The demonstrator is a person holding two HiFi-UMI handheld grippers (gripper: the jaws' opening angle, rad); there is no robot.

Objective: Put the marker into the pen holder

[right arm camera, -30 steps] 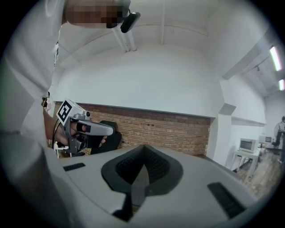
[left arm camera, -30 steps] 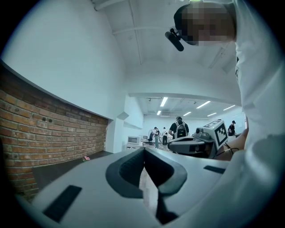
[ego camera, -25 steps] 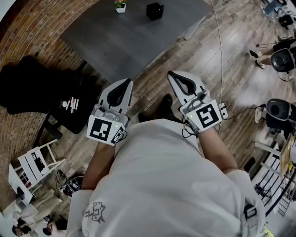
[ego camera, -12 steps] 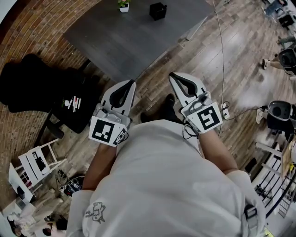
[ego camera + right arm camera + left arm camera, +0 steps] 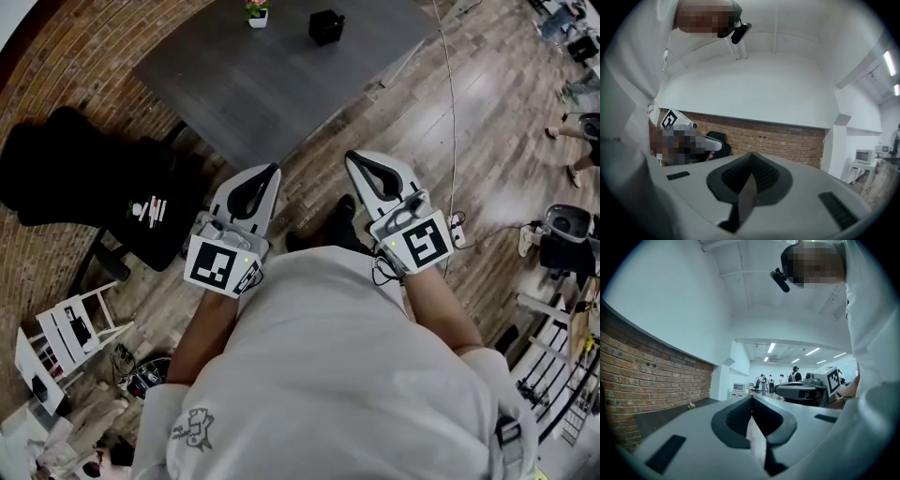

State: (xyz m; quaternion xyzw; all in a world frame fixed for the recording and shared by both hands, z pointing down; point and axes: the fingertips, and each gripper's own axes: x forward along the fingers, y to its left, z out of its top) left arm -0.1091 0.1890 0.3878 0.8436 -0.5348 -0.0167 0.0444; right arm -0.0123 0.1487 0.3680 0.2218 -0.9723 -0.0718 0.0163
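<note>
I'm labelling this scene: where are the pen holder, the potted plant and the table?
pen holder (image 5: 326, 26): head view, black body.
potted plant (image 5: 257, 18): head view, white pot.
table (image 5: 281, 70): head view, bare top.

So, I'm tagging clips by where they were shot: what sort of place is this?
Probably an open-plan office or lab, indoors. There is a brick wall, a dark table on wood flooring with a black office chair near it, and strip ceiling lights above people standing at the far end.
</note>
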